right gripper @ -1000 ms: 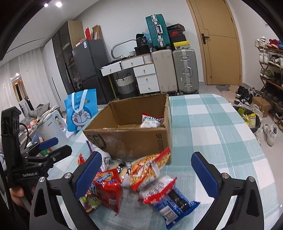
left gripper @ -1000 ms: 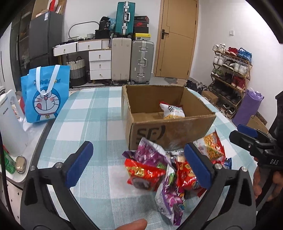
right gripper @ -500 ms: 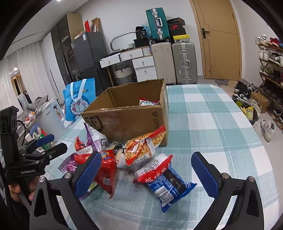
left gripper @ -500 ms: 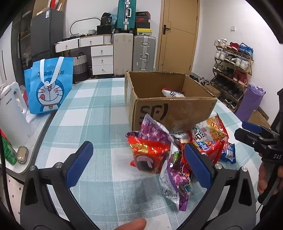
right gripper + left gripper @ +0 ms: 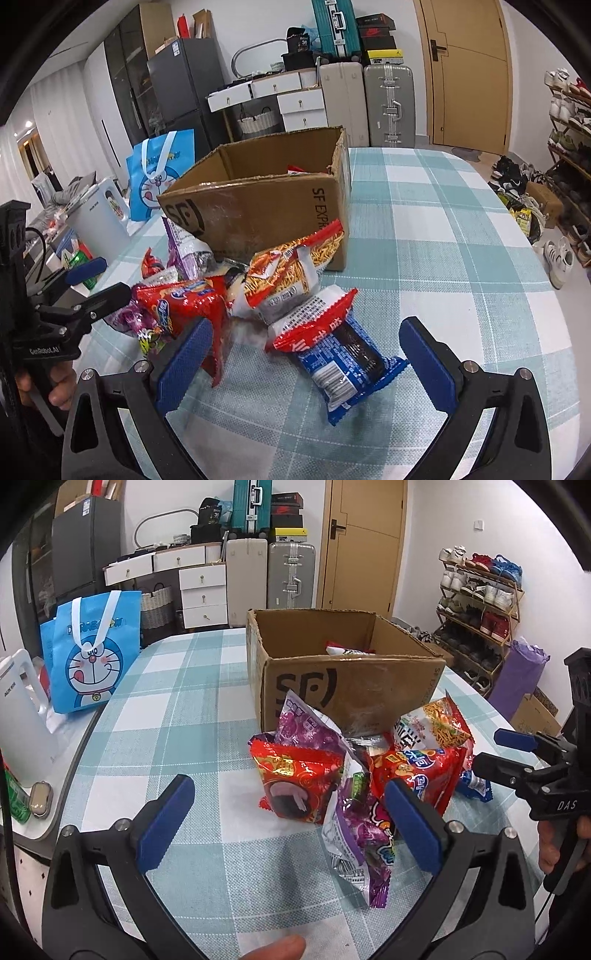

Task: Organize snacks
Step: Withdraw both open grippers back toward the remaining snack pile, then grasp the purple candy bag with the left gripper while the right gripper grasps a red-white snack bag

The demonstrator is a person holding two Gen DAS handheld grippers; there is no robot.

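Note:
A cardboard box [image 5: 347, 686] stands open on the checked tablecloth, with a snack bag [image 5: 345, 650] inside; it also shows in the right wrist view [image 5: 266, 210]. A pile of snack bags lies in front of it: a red bag [image 5: 299, 779], a purple bag [image 5: 354, 845], an orange noodle bag [image 5: 288, 269], a blue cookie bag [image 5: 343, 362]. My left gripper [image 5: 288, 827] is open and empty, low, just in front of the red and purple bags. My right gripper [image 5: 306, 365] is open and empty, with the blue cookie bag between its fingers.
A blue Doraemon bag [image 5: 92, 653] and a white kettle [image 5: 22, 723] stand at the table's left edge. Suitcases [image 5: 291, 576], drawers and a door are behind the table. A shoe rack [image 5: 476, 602] is at the right.
Both grippers have come down and closer to the snack pile. The box now looks taller and the bag inside is mostly hidden. Both stay open.

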